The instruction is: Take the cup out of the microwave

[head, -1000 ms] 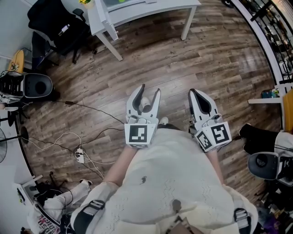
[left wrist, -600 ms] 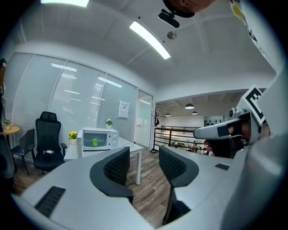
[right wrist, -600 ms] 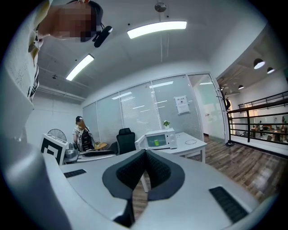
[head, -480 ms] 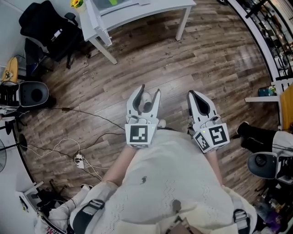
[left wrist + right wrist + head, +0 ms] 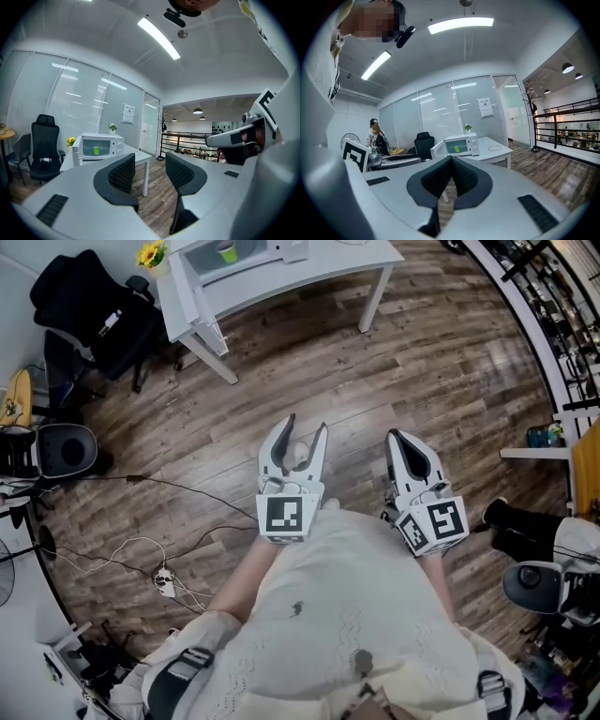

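Jaws of the left gripper (image 5: 150, 161) stand moderately apart with only air and floor between the ribbed pads, so it holds nothing. Those of the right gripper (image 5: 451, 161) are pressed together, pad against pad, and also carry nothing. Both are held side by side, close in front of the person's light-coloured top, the left at the left and the right at the right, pointing roughly level across the room over a wooden floor (image 5: 422, 362).

Farther off, well apart from both grippers, a white table (image 5: 319, 259) stands by the glass partition. On it sits a white microwave (image 5: 101, 146) with its door swung open at its left side. The green cup (image 5: 96, 150) stands upright inside the microwave's chamber. From the left gripper it lies beyond and to the left of the left jaw's tip; from the right gripper it sits just above the closed jaw tips, straight ahead and far away. A black office chair (image 5: 44, 140) stands left of the table.
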A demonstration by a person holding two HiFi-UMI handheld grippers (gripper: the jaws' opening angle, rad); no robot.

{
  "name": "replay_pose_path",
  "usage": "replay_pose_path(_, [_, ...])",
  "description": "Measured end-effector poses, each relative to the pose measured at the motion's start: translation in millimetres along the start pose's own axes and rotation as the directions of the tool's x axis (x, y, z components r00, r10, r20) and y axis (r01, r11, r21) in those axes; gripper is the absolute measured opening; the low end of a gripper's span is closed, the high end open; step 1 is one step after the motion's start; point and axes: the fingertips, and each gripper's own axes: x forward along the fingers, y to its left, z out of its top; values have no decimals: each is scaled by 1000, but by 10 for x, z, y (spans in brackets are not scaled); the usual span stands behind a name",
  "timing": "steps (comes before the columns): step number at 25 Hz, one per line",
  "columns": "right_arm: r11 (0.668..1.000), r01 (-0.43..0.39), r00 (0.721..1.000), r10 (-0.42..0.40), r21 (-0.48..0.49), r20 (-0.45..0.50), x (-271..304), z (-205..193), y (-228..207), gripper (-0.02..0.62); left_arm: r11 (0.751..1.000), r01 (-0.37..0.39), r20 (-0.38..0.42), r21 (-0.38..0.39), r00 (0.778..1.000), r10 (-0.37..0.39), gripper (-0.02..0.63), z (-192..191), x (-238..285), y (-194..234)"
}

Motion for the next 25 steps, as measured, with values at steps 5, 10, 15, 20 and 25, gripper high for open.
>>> replay_pose_path(5, [1000, 0, 1000, 0, -11, -5, 366, 134, -145, 8, 1000, 12, 8, -6, 1000, -12, 212, 91, 369, 176])
replay_pose_path(10, [1000, 7, 1000, -8, -16, -16, 723, 219, -257, 8, 1000, 18, 7, -14, 1000, -18, 212, 130, 704, 405])
replay_pose_path(15, [1000, 26, 999, -26, -10, -21, 1043, 350, -373, 8, 999, 34, 6, -17, 999, -34, 212, 224, 1028, 604])
replay_pose_path(20, [999, 52, 999, -53, -6, -13, 1362, 414, -491, 9, 998, 54, 12, -11, 998, -54, 212, 253, 1307, 808])
replay_pose_path(25, [998, 66, 998, -66, -5, 0, 1679, 525, -518, 8, 998, 66, 26, -6, 997, -66, 212, 358, 1576, 1055])
